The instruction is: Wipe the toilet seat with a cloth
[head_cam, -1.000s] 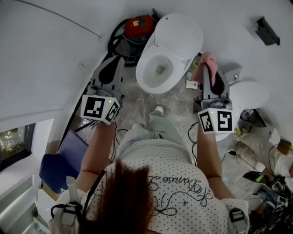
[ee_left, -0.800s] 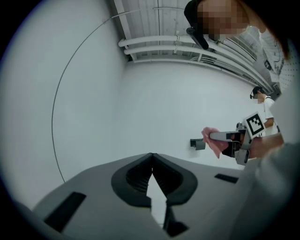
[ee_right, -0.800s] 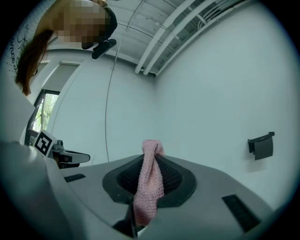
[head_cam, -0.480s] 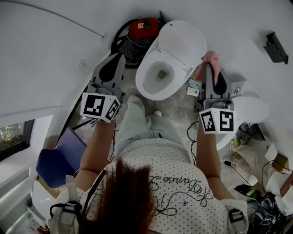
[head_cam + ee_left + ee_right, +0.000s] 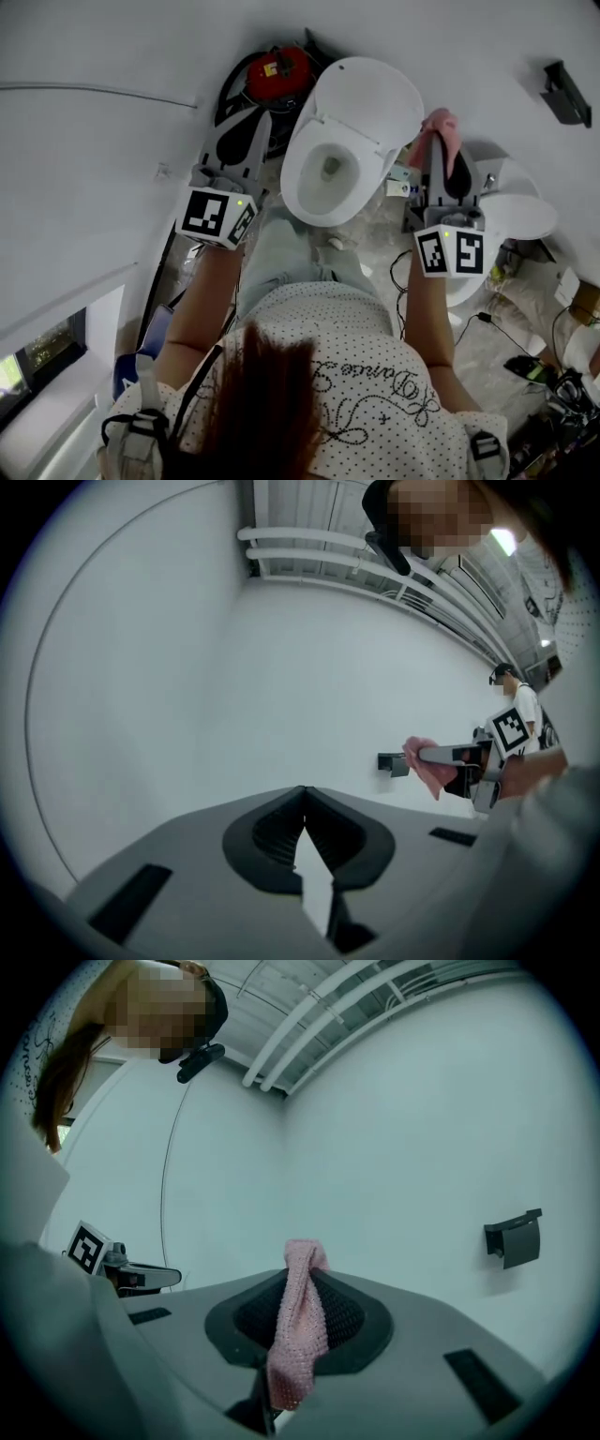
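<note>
The white toilet stands in the middle of the head view with its lid (image 5: pixel 375 94) raised and its seat ring (image 5: pixel 302 192) down around the bowl. My right gripper (image 5: pixel 437 133) hangs to the right of the lid, shut on a pink knitted cloth (image 5: pixel 450 131). In the right gripper view the cloth (image 5: pixel 300 1335) droops out from between the jaws of that gripper (image 5: pixel 298 1262). My left gripper (image 5: pixel 253 122) is left of the bowl, apart from it, shut with nothing in it (image 5: pixel 303 794). Both gripper views face the bare white wall.
A red machine (image 5: pixel 277 67) with black hoses sits behind the toilet on the left. A black bracket (image 5: pixel 567 94) is fixed to the wall at the right. A second white toilet part (image 5: pixel 516 216) and cables lie on the floor at the right. My leg (image 5: pixel 281 253) stands before the bowl.
I have stepped closer to the toilet. The left gripper has moved right and forward, toward the bowl's left side. The right gripper stays beside the lid with the cloth still in it.
</note>
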